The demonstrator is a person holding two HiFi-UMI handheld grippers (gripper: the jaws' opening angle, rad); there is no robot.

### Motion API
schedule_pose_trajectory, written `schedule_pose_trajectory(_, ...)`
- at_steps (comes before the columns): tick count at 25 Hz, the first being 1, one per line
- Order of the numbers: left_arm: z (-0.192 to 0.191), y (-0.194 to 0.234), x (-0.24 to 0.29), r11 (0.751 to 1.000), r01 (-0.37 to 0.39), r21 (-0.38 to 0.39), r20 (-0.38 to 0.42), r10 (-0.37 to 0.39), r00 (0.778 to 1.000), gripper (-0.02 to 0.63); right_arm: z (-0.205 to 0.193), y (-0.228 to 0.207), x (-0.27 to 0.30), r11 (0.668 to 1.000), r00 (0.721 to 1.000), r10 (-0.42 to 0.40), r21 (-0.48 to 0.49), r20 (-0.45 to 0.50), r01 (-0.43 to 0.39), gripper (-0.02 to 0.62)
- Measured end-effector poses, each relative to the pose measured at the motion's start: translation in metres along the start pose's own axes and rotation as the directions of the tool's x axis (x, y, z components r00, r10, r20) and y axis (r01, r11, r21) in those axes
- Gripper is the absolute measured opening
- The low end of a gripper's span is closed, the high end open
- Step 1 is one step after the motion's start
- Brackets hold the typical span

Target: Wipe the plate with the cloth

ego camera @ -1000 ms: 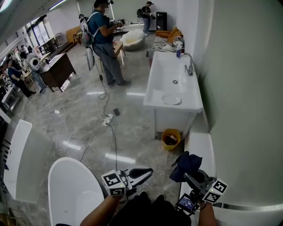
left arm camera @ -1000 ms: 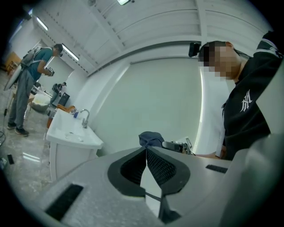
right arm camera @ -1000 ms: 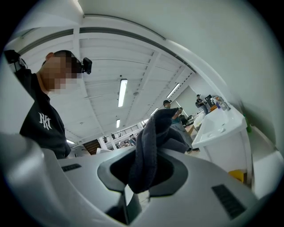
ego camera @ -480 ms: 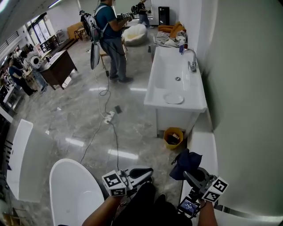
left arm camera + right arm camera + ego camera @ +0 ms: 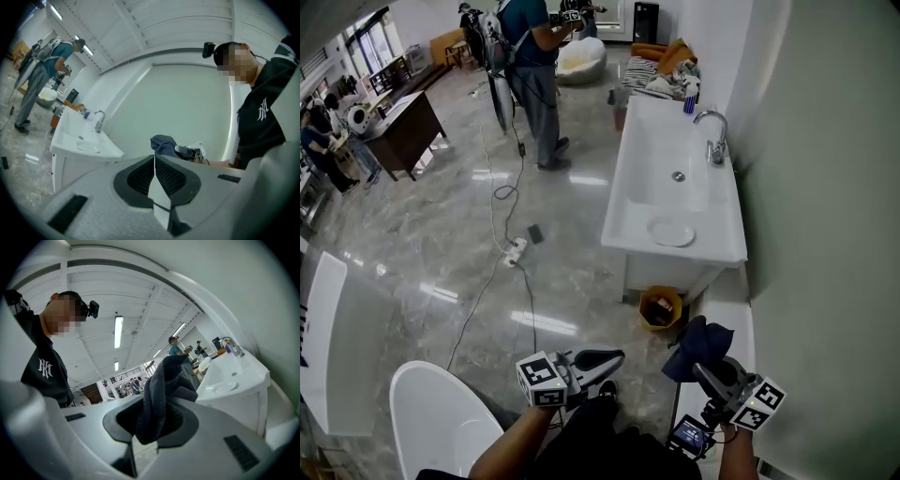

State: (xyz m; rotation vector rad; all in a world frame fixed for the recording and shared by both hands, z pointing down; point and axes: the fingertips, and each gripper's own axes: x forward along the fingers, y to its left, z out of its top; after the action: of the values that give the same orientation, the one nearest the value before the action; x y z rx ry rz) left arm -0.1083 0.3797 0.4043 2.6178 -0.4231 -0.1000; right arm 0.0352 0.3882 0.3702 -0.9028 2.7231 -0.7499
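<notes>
The dark blue cloth (image 5: 696, 345) is being pinched in the right claw (image 5: 708, 373), bunched up and sticking out past its jaws. The left claw (image 5: 609, 360) is being held level beside it, jaws pressed together on nothing. The white plate (image 5: 672, 232) is being carried by the sink (image 5: 637, 178), well apart from both claws.

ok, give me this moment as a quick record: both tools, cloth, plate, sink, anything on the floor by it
left tool: shut, nothing between the jaws
right tool: shut on the cloth
cloth: dark blue, bunched, sticking out past the tool's tips
plate: white, lying flat in the sink, at its near end
sink: long white basin against the wall
tap: on the sink's wall side
bin: yellow, on the floor at the sink's foot
wiping: not yet begun; both tools are apart from the sink
</notes>
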Motion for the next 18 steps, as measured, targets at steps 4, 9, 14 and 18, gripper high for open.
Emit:
schedule_pose_trajectory(4, 0.029, 0.047, 0.009, 0.999, 0.049, -0.009, 0.003, -0.049, 0.999, 0.007, 0.024, -0.030, 0.037, 0.999, 0.999, -0.036, -0.015, -0.001, 0.036, 0.064)
schedule_pose_trajectory(9, 0.049, 0.103, 0.029, 0.999, 0.045, -0.025, -0.026, -0.046, 0.999, 0.008, 0.044, -0.066, 0.061, 0.997, 0.997, -0.072, -0.028, -0.014, 0.072, 0.065)
schedule_pose_trajectory(14, 0.059, 0.163, 0.064, 0.998, 0.008, -0.055, -0.044, -0.010, 0.999, 0.008, 0.063, -0.117, 0.074, 0.996, 0.996, -0.087, -0.025, -0.010, 0.086, 0.064)
schedule_pose_trajectory(18, 0.068, 0.213, 0.105, 0.998, -0.030, -0.061, -0.057, 0.026, 0.998, 0.008, 0.080, -0.171, 0.083, 0.998, 0.998, -0.056, -0.016, -0.015, 0.056, 0.064)
